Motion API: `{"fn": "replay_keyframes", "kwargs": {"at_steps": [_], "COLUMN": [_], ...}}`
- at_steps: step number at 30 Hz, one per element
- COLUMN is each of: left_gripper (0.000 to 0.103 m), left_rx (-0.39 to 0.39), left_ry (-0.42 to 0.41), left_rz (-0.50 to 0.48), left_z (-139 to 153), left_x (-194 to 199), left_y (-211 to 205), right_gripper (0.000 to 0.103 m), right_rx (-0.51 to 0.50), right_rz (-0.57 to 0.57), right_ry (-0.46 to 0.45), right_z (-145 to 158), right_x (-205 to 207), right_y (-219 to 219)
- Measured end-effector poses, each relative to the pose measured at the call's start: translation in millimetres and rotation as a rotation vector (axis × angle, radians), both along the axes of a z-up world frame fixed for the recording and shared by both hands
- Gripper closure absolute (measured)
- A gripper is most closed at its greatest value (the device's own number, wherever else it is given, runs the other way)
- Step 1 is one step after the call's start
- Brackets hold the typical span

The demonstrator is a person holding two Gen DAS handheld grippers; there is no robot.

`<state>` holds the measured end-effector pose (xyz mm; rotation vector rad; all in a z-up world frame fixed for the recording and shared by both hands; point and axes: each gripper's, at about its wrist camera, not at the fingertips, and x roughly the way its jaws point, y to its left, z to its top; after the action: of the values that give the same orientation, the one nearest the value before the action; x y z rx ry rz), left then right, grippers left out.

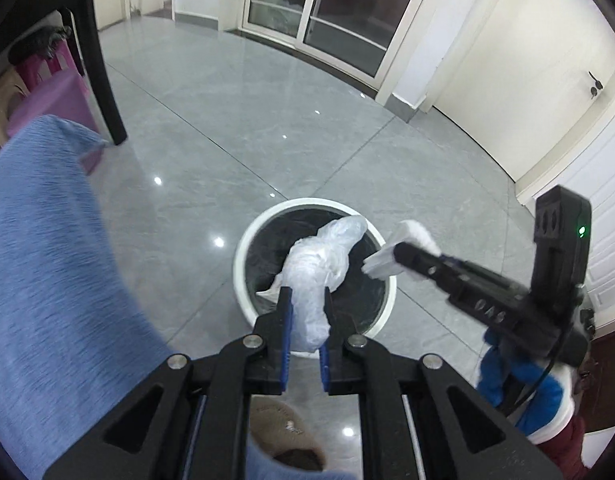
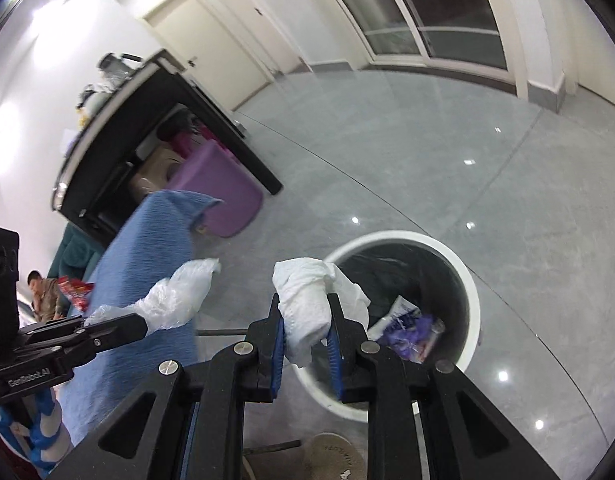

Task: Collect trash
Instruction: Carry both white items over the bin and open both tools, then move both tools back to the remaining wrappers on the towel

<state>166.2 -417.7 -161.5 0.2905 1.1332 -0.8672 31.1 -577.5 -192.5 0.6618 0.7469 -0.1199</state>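
Now above trash bin (image 1: 243, 272), ready for dropping: left claw (image 1: 306, 300) clamped on crumpled plastic bag (image 1: 319, 260), right claw (image 2: 305, 312) pinching white tissue wad (image 2: 307, 296).

Bright ceiling glare, fisheye-warped edges

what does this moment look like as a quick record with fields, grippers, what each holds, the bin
left gripper: shut on a crumpled clear plastic bag, held over the bin
right gripper: shut on a wad of white tissue paper, beside the bin's near rim
trash bin: round, white rim, dark liner, on the grey tile floor
bin contents: a purple and white wrapper
nearby: blue cloth at left, purple stool under a black table
task state: both pieces not yet dropped
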Motion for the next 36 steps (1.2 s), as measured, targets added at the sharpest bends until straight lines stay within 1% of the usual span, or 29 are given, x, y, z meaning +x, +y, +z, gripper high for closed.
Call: {"fn": "replay_keyframes", "kwargs": {"at_steps": [1,2,3,4,5,7,9,11,16,19,21,26,28,30,32,33,36], "left_gripper": [0.089,0.083,0.078,0.07,0.06,0.054,0.054,0.054,0.054,0.054,0.054,0.054,0.054,0.054,0.054,0.054,0.054], "left_rx": [0.005,0.005,-0.003,-0.011,-0.019,-0.038,-0.047,-0.053,-0.082,-0.11,-0.129,-0.151,-0.164,-0.18,-0.195,-0.204,-0.228], "left_ry": [0.009,0.021,0.032,0.037,0.04,0.042,0.049,0.038,-0.026,-0.078,-0.097,-0.156,-0.168,-0.189,-0.209,-0.221,-0.258], "left_rz": [-0.003,-0.007,-0.005,-0.001,0.003,0.012,0.017,0.022,0.04,0.062,0.073,0.082,0.092,0.11,0.133,0.148,0.204], "left_z": [-6,-10,-13,-15,-16,-16,-15,-10,11,30,41,75,85,97,108,114,129], "left_x": [2,4,6,8,9,11,11,9,-2,-13,-19,-39,-45,-53,-58,-61,-68], "left_y": [-7,-11,-14,-12,-12,-13,-15,-10,7,25,39,80,99,122,149,164,211], "right_gripper": [0.084,0.083,0.079,0.072,0.07,0.066,0.065,0.065,0.065,0.065,0.065,0.065,0.065,0.065,0.062,0.06,0.059], "right_rx": [0.003,0.007,0.009,0.012,0.015,0.017,0.017,0.02,0.014,0.005,-0.008,-0.047,-0.067,-0.092,-0.115,-0.129,-0.168], "right_rz": [-0.005,-0.011,-0.016,-0.021,-0.029,-0.04,-0.054,-0.066,-0.079,-0.08,-0.072,-0.03,-0.007,0.017,0.042,0.056,0.103], "right_ry": [0.011,0.025,0.035,0.044,0.053,0.063,0.075,0.081,0.075,0.052,0.026,-0.048,-0.082,-0.12,-0.157,-0.175,-0.223], "right_z": [-6,-13,-18,-21,-25,-31,-35,-36,-29,-15,0,47,67,90,112,124,155], "right_x": [2,5,8,9,10,9,7,5,-5,-11,-17,-34,-39,-45,-48,-49,-50], "right_y": [-5,-9,-12,-15,-17,-20,-24,-25,-24,-22,-15,14,29,48,67,78,111]}}
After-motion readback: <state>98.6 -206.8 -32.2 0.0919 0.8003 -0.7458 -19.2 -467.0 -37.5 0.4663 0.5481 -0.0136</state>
